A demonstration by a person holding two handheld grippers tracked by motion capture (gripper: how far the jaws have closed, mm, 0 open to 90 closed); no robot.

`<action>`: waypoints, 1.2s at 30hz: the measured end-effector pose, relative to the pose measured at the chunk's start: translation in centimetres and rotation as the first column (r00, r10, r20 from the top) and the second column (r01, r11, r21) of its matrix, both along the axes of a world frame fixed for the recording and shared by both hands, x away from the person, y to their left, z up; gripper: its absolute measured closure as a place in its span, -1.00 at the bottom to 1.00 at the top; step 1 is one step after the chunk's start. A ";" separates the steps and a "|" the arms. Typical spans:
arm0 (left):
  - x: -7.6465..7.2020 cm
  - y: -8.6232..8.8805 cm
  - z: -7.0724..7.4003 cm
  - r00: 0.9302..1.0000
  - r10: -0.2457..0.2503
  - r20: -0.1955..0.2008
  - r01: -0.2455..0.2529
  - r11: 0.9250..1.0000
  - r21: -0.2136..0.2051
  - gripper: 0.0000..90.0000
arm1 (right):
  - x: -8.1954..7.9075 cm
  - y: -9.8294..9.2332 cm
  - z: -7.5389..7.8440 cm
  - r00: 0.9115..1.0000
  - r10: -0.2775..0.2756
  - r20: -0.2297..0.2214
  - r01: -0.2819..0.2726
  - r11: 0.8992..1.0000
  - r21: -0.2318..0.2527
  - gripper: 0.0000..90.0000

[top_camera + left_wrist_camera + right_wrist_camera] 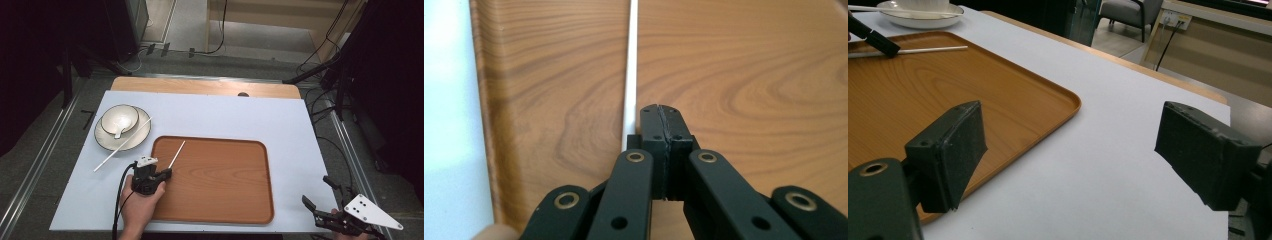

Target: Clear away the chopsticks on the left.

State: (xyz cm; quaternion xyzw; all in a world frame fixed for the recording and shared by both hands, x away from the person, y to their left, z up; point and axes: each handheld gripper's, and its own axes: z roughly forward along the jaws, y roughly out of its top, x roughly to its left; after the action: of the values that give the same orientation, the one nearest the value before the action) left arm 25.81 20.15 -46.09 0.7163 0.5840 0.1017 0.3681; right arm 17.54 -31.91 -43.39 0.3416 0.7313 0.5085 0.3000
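Right gripper point(320, 200) sits at the near right corner of the worktop point(280, 120), off the tray; its fingers point(950, 150) stand wide apart with only bare white surface between them.

Left gripper point(167, 173) is over the near left part of the wooden tray point(225, 180), held in a hand point(140, 200). Fingers pressed fully together. In the left gripper view the white chopstick point(631, 75) runs along the left side of the closed tips, just beside them; whether it's pinched or only lying alongside I can't tell. In the high view that chopstick point(177, 154) lies over the tray's left part, slanting from the gripper tip toward the far rim.

Farther out, left of the tray: a plate point(107, 142) on the worktop with a white bowl point(120, 117) on it, spoon point(120, 131) in the bowl. A second chopstick point(122, 144) lies slanted across the plate, its near end out on the white surface.
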 end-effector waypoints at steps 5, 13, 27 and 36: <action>0.1 1.0 0.0 0.998 0.063 -0.006 -0.063 0.998 -0.003 1.00 | 0.0 -0.3 0.0 1.000 -0.003 -0.004 0.003 1.000 0.000 -0.71; -0.4 2.6 -0.2 0.992 0.123 -0.006 -0.124 0.992 -0.039 1.00 | 0.0 -0.4 0.0 1.000 -0.009 0.001 0.009 1.000 0.004 -0.71; -0.4 3.1 0.9 0.995 0.043 0.092 -0.042 0.999 -0.019 0.39 | 0.0 -0.4 0.0 1.000 -0.014 -0.001 0.014 1.000 0.002 -0.71; -0.7 4.9 3.3 0.988 0.005 0.153 -0.003 1.000 -0.013 -0.01 | -0.1 -0.5 0.1 1.000 -0.013 -0.002 0.013 1.000 0.003 -0.71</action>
State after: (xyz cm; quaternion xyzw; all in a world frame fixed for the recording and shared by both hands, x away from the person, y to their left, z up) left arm 25.14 25.09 -42.78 0.7028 0.5561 0.1534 0.4162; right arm 17.47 -32.39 -43.32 0.3474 0.7285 0.5074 0.3019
